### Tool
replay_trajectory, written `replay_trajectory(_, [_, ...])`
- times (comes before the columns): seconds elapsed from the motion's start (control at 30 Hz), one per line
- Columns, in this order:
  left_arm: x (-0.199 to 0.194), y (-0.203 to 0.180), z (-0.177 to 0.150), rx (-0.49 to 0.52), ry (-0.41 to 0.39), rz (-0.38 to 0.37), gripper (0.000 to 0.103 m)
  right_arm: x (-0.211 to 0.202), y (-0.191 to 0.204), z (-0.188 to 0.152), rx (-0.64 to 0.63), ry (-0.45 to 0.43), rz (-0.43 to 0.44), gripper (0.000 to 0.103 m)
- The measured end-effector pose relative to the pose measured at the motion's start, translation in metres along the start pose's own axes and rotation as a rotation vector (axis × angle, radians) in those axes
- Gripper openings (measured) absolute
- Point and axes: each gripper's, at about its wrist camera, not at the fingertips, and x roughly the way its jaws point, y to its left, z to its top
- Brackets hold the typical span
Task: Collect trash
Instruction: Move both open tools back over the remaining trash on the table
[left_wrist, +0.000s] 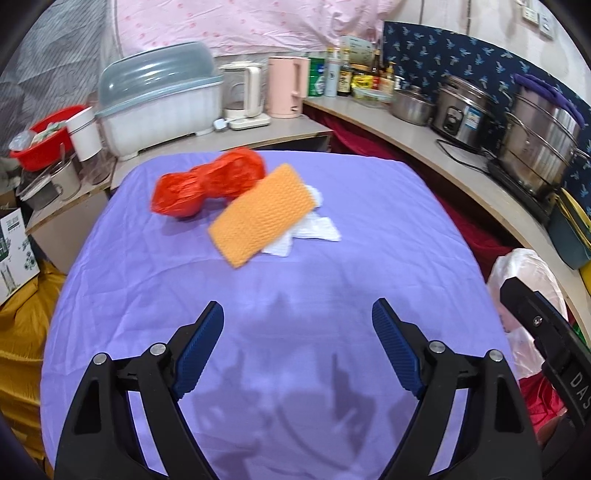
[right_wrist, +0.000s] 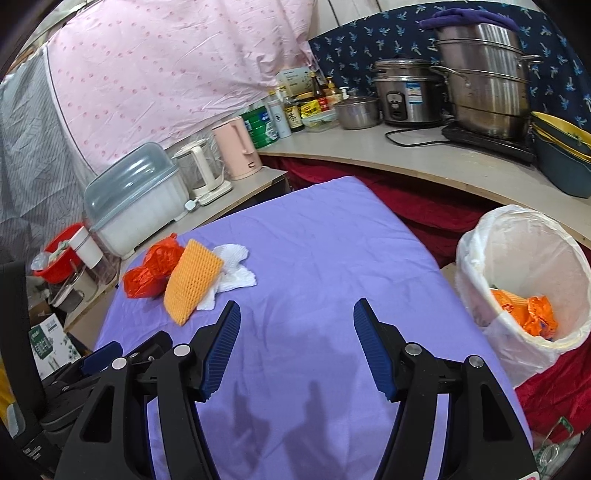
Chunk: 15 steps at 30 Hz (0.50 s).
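A crumpled red plastic bag, an orange foam net sleeve and white crumpled paper tissue lie together on the purple cloth-covered table, the sleeve resting on the tissue. My left gripper hovers open over bare cloth, short of the pile, nothing between its blue pads. My right gripper is open too, over the cloth to the right of the pile. A white-lined bin stands off the table's right side with orange scraps inside.
A counter curves behind and to the right, carrying steel pots, a rice cooker, bottles, a pink kettle and a covered dish rack. A red basin and boxes sit left. Red cloth drapes beneath the counter.
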Motion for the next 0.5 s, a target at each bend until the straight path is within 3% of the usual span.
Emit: replay_trajectory(0.5, [0.026, 0.092, 0.018, -0.099, 0.005, 0.101, 0.085, 0.05, 0.059, -0.007, -0.059, 0.07, 0.05, 0.062])
